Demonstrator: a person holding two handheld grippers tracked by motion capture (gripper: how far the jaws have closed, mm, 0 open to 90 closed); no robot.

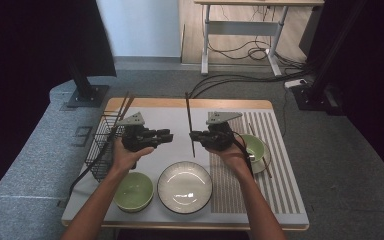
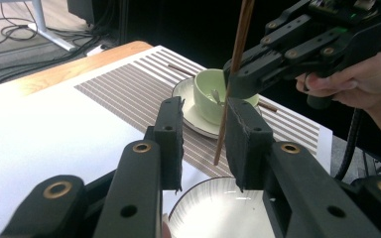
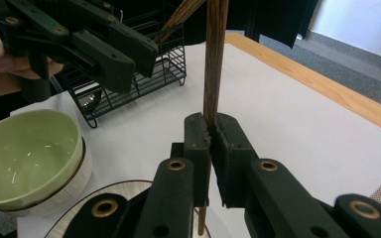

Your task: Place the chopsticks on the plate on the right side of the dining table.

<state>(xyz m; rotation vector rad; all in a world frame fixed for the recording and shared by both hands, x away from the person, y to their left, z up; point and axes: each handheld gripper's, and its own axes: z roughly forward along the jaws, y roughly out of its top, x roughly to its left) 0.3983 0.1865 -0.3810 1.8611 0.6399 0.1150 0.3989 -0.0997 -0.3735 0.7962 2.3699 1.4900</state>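
A person stands at a worktop (image 1: 145, 117) covered with a white mat, holding a set of tongs in each hand, both raised above the surface and facing each other. The right tongs (image 1: 196, 135) are clamped fully shut on a single dark wooden chopstick (image 1: 189, 125), which stands nearly upright in their grip; most of its length rises above the tips, and a short end hangs below them over the mat. In the right gripper view the two black tips (image 3: 211, 144) press tight against the stick with no gap. The left tongs (image 1: 167, 136) are a little way open and hold nothing; in the left gripper view the chopstick (image 2: 233, 74) hangs beyond the gap between their tips (image 2: 204, 136), a little towards the right-hand jaw, apart from both of them.

Directly below and between the two sets of tongs lies a white plate with a dark rim (image 1: 185, 187). Below the left tongs, nearer the person, sits a green bowl (image 1: 133, 191). Just behind the left tongs, at the worktop's edge, stands a black wire rack (image 1: 100, 145) with more chopsticks (image 1: 125, 106) leaning out of it. Beside the right hand, on the striped part of the mat, a small green cup (image 1: 256, 148) rests on a saucer, with another chopstick (image 1: 266, 167) lying next to it
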